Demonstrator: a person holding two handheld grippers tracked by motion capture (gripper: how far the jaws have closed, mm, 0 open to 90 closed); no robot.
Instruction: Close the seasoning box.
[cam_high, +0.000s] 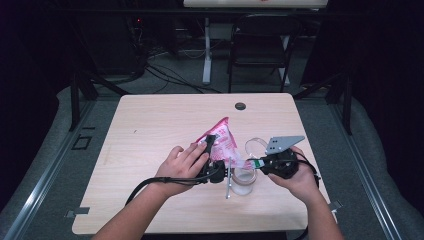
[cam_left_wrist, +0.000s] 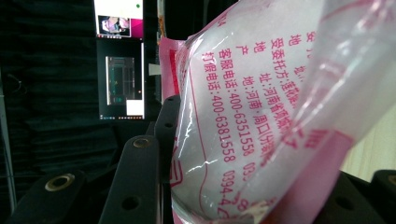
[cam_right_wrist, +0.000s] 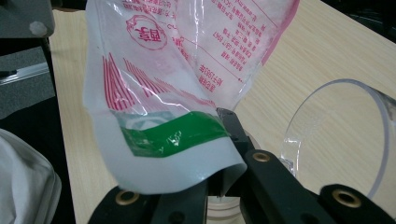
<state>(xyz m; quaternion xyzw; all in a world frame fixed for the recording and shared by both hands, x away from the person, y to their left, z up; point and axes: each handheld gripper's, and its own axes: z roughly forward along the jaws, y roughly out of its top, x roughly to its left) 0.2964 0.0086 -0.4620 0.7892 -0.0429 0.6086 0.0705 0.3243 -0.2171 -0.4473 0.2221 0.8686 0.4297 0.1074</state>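
I have the pink bag (cam_high: 222, 142) slung between both jaws — left gripper (cam_high: 209, 150) clamped on its full body, right gripper (cam_high: 256, 163) pinched shut on its green-striped corner; that lower corner hangs over the clear cup (cam_high: 243, 180) near the desk's (cam_high: 150, 125) front edge.

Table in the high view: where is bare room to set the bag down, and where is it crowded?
Bare: the table's left half and the far strip by the round hole. Crowded: right of centre, where both grippers hold the pink bag over the clear cup.
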